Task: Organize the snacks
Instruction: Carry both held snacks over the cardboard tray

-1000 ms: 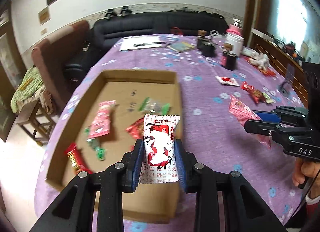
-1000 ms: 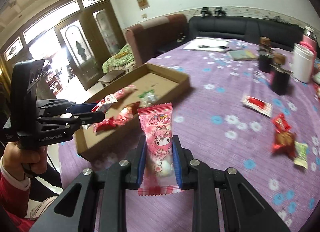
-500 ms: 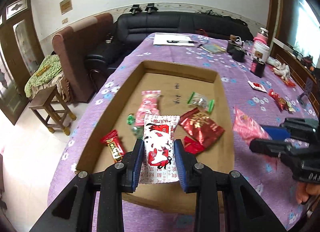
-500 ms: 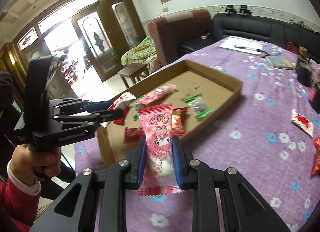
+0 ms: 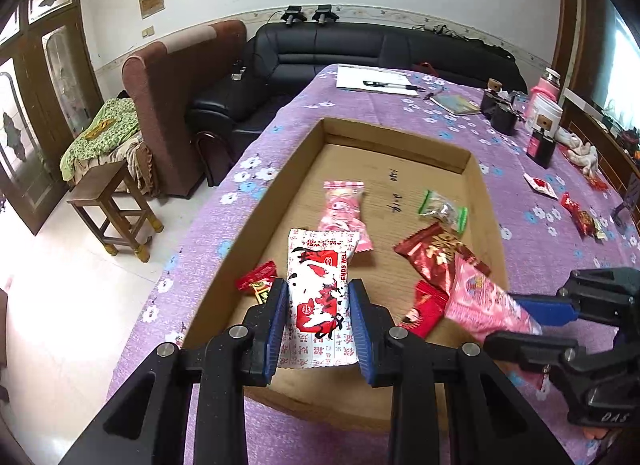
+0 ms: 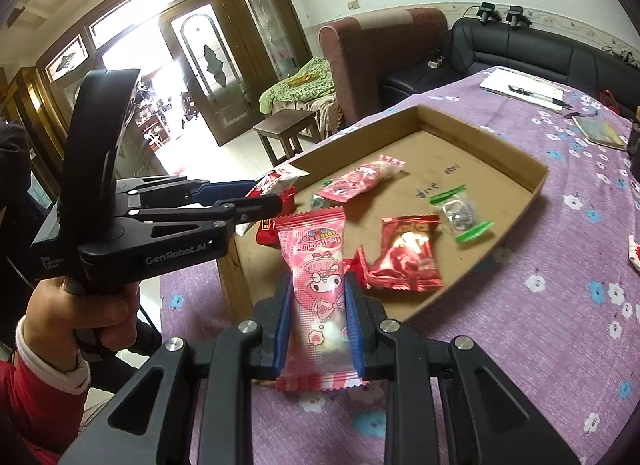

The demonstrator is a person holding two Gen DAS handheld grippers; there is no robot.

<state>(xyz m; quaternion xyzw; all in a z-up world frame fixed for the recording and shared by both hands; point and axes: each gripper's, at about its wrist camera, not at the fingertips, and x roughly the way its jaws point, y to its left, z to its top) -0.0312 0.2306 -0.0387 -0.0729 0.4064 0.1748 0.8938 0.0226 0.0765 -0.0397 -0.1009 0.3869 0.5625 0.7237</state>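
My left gripper [image 5: 319, 299] is shut on a white and red snack packet [image 5: 321, 289] and holds it over the near end of the shallow cardboard box [image 5: 476, 173]. My right gripper [image 6: 316, 297] is shut on a pink cartoon snack packet [image 6: 318, 285], held over the box's near corner [image 6: 230, 265]; it shows at the right of the left wrist view [image 5: 486, 303]. The left gripper shows in the right wrist view [image 6: 264, 197]. Inside the box lie a pink packet [image 5: 344, 205], a red foil packet [image 5: 438, 255], a green-ended clear packet [image 5: 443, 205] and small red packets [image 5: 256, 279].
More snacks lie on the purple flowered tablecloth to the right of the box: a white-red packet [image 5: 540, 186] and red packets [image 5: 580, 217]. Cups and a white jar [image 5: 546, 115] stand at the far right. Paper and a pen [image 5: 380, 81] lie at the far end. A wooden stool [image 5: 110, 201] stands left of the table.
Both grippers have moved left toward the box with their packets. The right gripper's pink packet now hangs over the box's near corner; the left packet is over the box's near end.
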